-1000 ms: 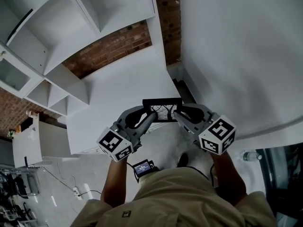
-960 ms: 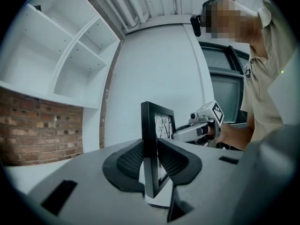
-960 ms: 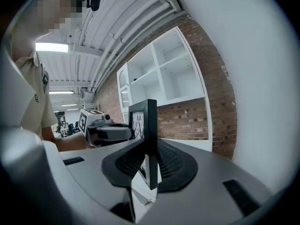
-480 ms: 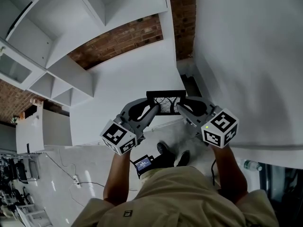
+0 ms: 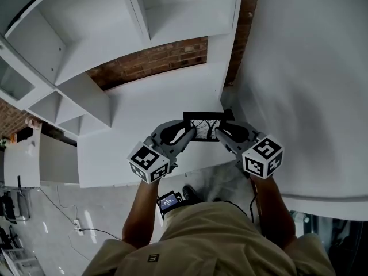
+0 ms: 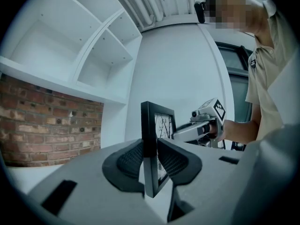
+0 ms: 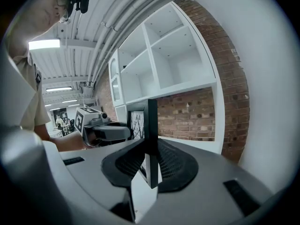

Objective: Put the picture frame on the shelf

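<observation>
- Looks like the carry-in part of the job. The picture frame (image 5: 204, 125) sits upright in the centre of the head view, above the right end of the wide white ledge (image 5: 144, 114) under the brick strip (image 5: 155, 59).
- The left gripper (image 5: 190, 134) is clamped on the frame's left edge and the right gripper (image 5: 219, 134) on its right edge. Both gripper views show the pads squeezing the black moulding.
- To do this well, I'd move both hands at the same pace and height so the frame doesn't twist between the two grips. Bring the bottom rail down flat, and let go only once it stands or leans by itself. I can't tell if there's a back stand.
- Edges to mind: the ledge's front lip runs across the lower centre, right by the grippers. A white upright panel (image 5: 229, 56) rises at top centre, and the big white wall (image 5: 310, 68) fills the right side. The right gripper is nearest that wall.
- Open room: the ledge looks bare toward the left, and the cubbies (image 5: 86, 22) in the upper left are open too, so drifting left seems the safer direction.
</observation>
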Motion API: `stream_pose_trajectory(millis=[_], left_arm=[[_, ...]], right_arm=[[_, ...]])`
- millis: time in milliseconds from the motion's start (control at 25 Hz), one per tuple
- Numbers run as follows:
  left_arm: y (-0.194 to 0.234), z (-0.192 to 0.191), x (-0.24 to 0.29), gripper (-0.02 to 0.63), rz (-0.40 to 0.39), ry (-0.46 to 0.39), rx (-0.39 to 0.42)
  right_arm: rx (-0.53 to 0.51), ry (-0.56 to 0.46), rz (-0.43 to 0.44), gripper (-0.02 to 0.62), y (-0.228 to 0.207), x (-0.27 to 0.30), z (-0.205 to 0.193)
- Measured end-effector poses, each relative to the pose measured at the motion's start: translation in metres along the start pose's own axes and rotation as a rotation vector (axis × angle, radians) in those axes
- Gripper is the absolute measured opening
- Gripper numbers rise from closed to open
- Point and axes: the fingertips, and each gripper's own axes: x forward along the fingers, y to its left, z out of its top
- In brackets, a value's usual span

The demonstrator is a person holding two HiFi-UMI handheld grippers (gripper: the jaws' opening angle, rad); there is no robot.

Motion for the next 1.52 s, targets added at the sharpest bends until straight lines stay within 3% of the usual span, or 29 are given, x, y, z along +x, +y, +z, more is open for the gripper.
stream_pose_trajectory(millis=[400, 560, 840, 1200, 1520], left_arm=[[0.083, -0.019, 0.003, 0.081, 0.045, 0.025, -0.021], [0.130, -0.033, 0.022, 0.081, 0.096, 0.046, -0.040], [0.171, -0.055, 0.047, 0.081, 0.202, 0.100, -0.064], [0.247, -0.110, 0.073, 0.081, 0.309, 0.142, -0.103], [0.302, -0.159, 0.081, 0.081, 0.354, 0.141, -0.117]], right_arm=[[0.011, 0.033, 0.039, 0.072, -0.031, 0.083, 0.001], [0.013, 0.054, 0.081, 0.072, -0.066, 0.127, -0.002], [0.010, 0.080, 0.167, 0.072, -0.106, 0.166, -0.016], [0.008, 0.120, 0.205, 0.072, -0.159, 0.245, -0.050], [-0.023, 0.113, 0.198, 0.072, -0.186, 0.305, -0.085]])
